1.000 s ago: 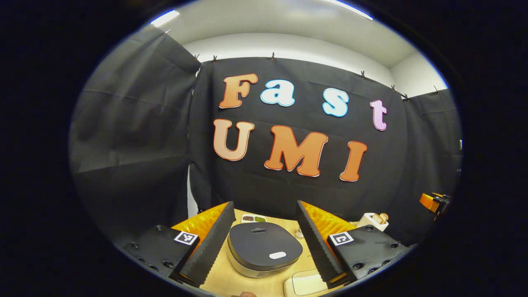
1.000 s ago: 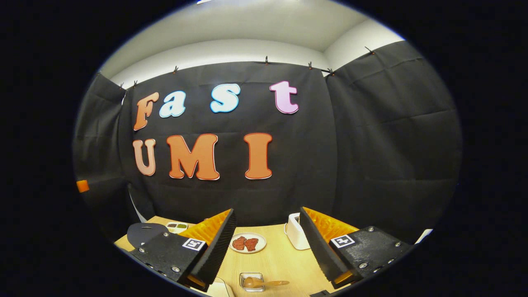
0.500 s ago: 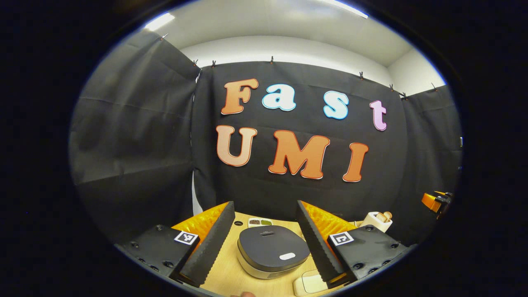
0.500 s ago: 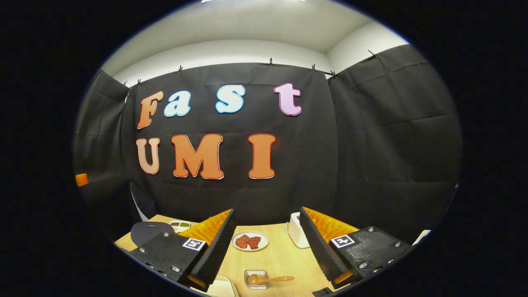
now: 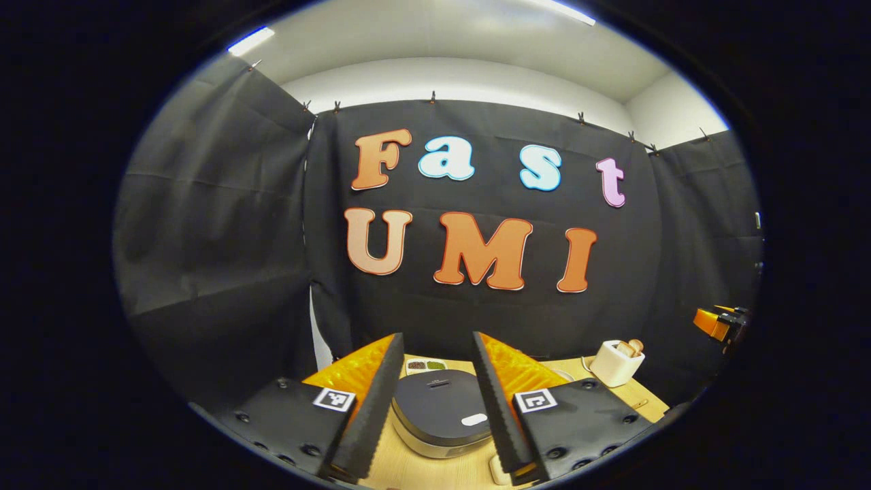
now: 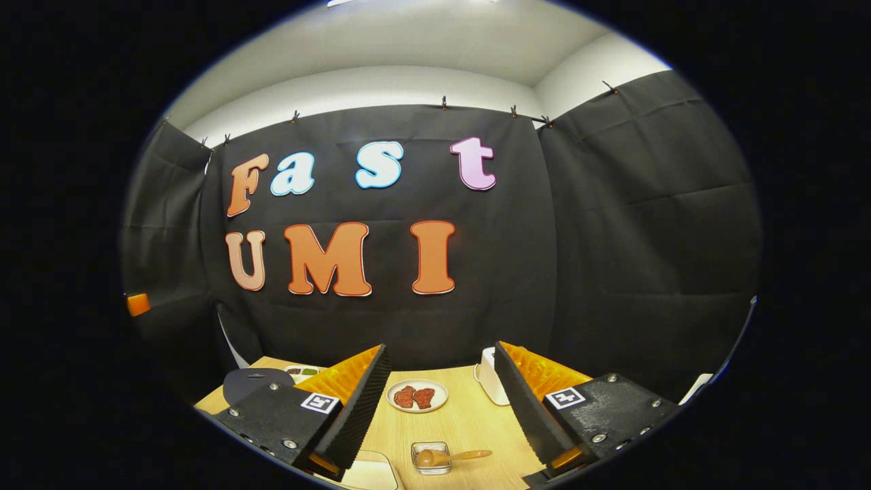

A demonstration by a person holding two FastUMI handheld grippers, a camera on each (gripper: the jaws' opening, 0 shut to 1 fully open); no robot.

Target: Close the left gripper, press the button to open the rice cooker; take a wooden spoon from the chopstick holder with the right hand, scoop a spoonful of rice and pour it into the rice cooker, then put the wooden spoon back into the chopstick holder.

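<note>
In the left gripper view the dark-lidded rice cooker (image 5: pixel 439 412) sits shut on the wooden table (image 5: pixel 442 471), its pale button (image 5: pixel 474 420) at the lid's front. My left gripper (image 5: pixel 435 337) hangs above and in front of it, fingers narrowed but apart, holding nothing. A white chopstick holder (image 5: pixel 614 364) with wooden spoon heads (image 5: pixel 633 347) stands to the right. My right gripper (image 6: pixel 441 347) is open and empty over the table (image 6: pixel 469 422). The holder (image 6: pixel 487 382) shows beside its right finger, and the cooker lid (image 6: pixel 246 385) lies far left.
A plate of red meat (image 6: pixel 417 396) lies ahead of the right gripper. Nearer is a small clear box (image 6: pixel 431 457) with a wooden spoon (image 6: pixel 471 454) lying in it. A small divided dish (image 5: pixel 425 366) sits behind the cooker. A white object (image 6: pixel 371 473) lies at the table's near edge.
The left gripper's fingers have drawn closer together, and it has shifted so the cooker sits centred between them. The right gripper barely drifted.
</note>
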